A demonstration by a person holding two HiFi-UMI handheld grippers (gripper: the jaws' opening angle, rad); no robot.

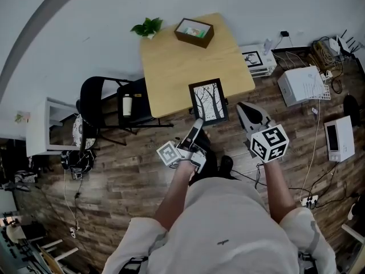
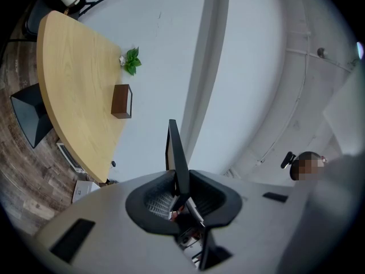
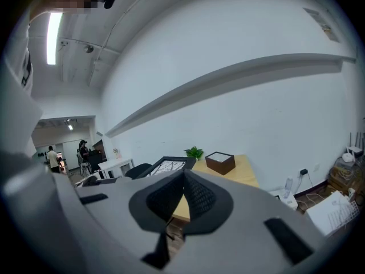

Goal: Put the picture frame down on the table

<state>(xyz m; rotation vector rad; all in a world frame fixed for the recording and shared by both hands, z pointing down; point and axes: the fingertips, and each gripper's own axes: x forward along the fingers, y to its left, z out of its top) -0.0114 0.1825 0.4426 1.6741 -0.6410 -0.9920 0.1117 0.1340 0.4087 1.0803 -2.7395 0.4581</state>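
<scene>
Head view. Picture frame (image 1: pixel 209 101): thin black rectangular moulding around a white print of bare black trees. It sits over the 5 o'clock edge of the table (image 1: pixel 171 67), a pale, smooth wood top with rounded corners. Left gripper (image 1: pixel 194 135) grips the frame's lower left corner from 7 o'clock. Whether the frame touches the tabletop cannot be told here. Right gripper (image 1: pixel 242 108) is just beside the frame at 3 o'clock, apart from it, its dark tip narrowed to a point. Dark brown open box (image 1: pixel 194 32) at the table's 1 o'clock corner; small leafy plant (image 1: pixel 147 27) at 11 o'clock. Floor of dark, streaky planks.

Left gripper view. Only here does the frame (image 2: pixel 177 153) show edge-on, as a slim black slab standing between the jaws. Left gripper (image 2: pixel 181 190) is clamped on it; ribbed black pads press both faces. Table (image 2: pixel 74 96), box (image 2: pixel 121 100) and plant (image 2: pixel 132 60) lie at 10 o'clock.

Right gripper view. Right gripper (image 3: pixel 183 181): jaws closed together, textured pads meeting, nothing between. Above them at 11 o'clock the frame (image 3: pixel 165 166) shows nearly flat, print upward. Box (image 3: pixel 220 162) and plant (image 3: pixel 195 152) lie behind it on the table (image 3: pixel 245 173).
</scene>
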